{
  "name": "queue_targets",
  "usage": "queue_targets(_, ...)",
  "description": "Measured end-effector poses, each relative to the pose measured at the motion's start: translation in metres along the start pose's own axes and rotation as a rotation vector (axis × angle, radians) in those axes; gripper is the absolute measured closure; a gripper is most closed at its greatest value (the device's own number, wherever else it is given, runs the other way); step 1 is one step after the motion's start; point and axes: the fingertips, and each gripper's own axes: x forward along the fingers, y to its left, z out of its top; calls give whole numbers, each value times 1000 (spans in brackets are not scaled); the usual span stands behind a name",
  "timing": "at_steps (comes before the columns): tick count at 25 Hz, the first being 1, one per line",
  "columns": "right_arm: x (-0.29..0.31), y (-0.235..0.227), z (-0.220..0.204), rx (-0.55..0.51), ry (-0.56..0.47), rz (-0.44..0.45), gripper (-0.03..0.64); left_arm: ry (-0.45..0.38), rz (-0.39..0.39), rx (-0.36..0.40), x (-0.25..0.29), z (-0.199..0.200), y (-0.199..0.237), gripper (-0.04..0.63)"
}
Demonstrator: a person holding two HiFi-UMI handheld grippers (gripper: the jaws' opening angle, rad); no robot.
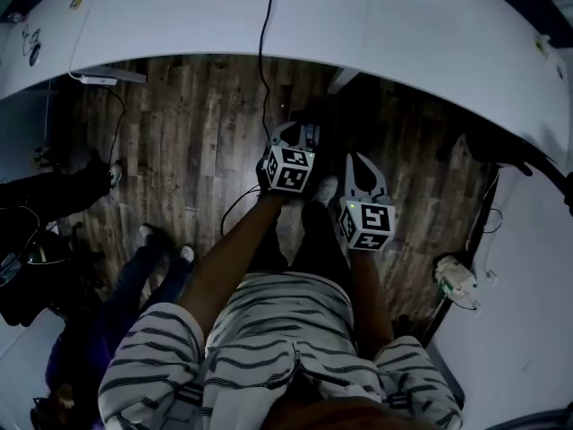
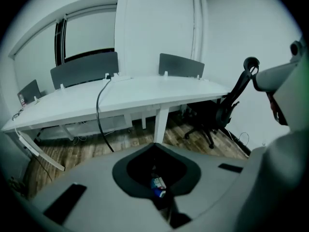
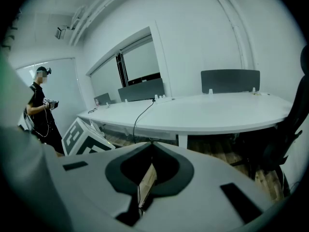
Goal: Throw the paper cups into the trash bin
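No paper cup and no trash bin shows in any view. In the head view my left gripper (image 1: 295, 141) and right gripper (image 1: 358, 173) hang side by side above a dark wooden floor (image 1: 197, 133), in front of a striped shirt. In the left gripper view the left gripper (image 2: 154, 145) has its jaws closed tip to tip; a small blue and white thing (image 2: 157, 185) shows through their opening, and I cannot tell what it is. The right gripper (image 3: 153, 143) also has its tips together, with nothing held. The left gripper's marker cube (image 3: 84, 139) sits at its left.
A long curved white table (image 1: 403, 34) lies ahead, with a black cable (image 1: 264, 52) hanging off it and grey dividers (image 2: 181, 65) at its back. A black office chair (image 2: 227, 110) stands at its right end. A person (image 3: 43, 110) stands at the left; other people's legs (image 1: 152, 258) are close by.
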Motion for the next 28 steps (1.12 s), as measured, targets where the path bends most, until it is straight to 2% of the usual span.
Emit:
queue_targets(13, -22, 19, 71, -49, -98, 32, 598, -173, 17, -39, -79, 76, 12, 572)
queue_targets(18, -31, 24, 89, -57, -122, 47, 598, -256, 10, -36, -113, 104, 10, 572)
queue_targets(28, -46, 45, 126, -96, -182, 93, 598, -359, 2, -55, -171, 146, 13, 572)
